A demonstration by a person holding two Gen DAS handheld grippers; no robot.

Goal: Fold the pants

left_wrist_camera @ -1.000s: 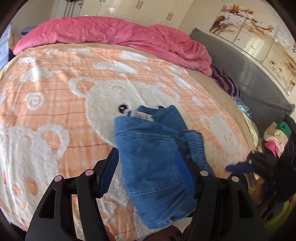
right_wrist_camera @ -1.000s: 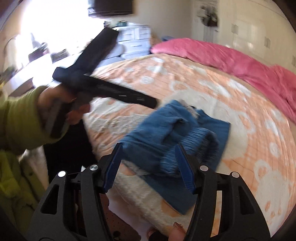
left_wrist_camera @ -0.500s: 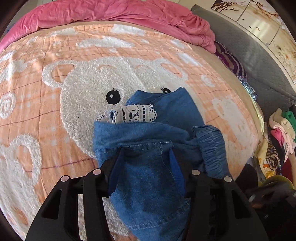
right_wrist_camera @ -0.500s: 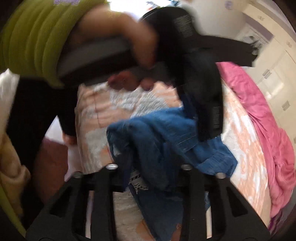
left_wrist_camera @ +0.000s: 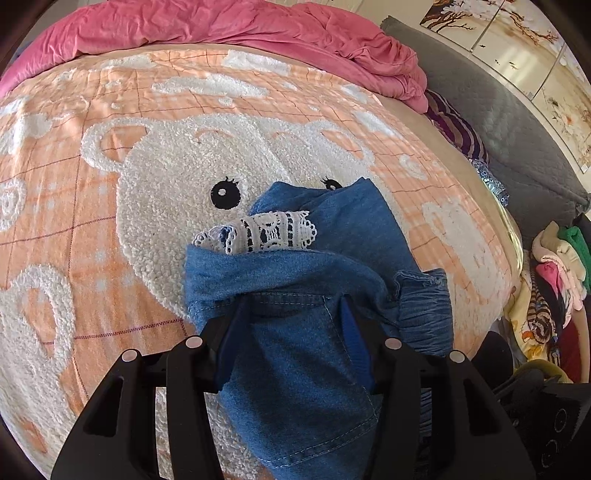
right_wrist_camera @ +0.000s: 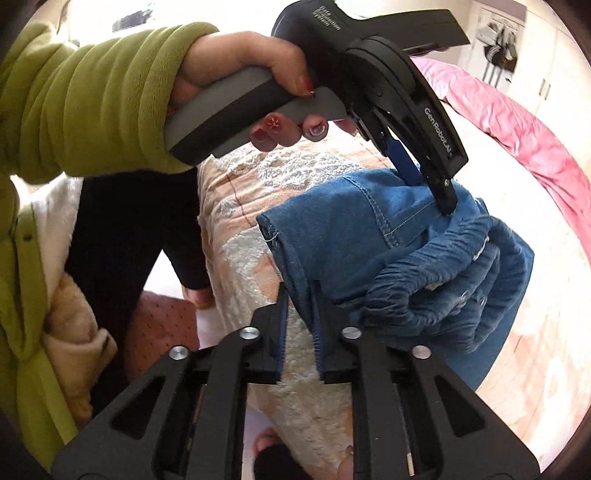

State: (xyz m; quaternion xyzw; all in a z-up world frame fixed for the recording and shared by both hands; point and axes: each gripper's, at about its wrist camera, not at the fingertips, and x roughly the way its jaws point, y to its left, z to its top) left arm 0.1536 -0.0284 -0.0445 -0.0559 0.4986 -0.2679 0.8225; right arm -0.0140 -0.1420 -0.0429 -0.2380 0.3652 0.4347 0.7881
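Bear blanket (left_wrist_camera: 110, 206), pink duvet (left_wrist_camera: 258, 33) behind pants (left_wrist_camera: 314, 369)

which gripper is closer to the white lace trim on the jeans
Left. The left gripper straddles the jeans just below the white lace trim. The right gripper pinches a denim edge near the bed's side; no lace shows there.

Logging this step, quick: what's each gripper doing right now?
Left gripper: closed on the denim pants.
Right gripper: pinching the pants' edge, jaws opening slightly.
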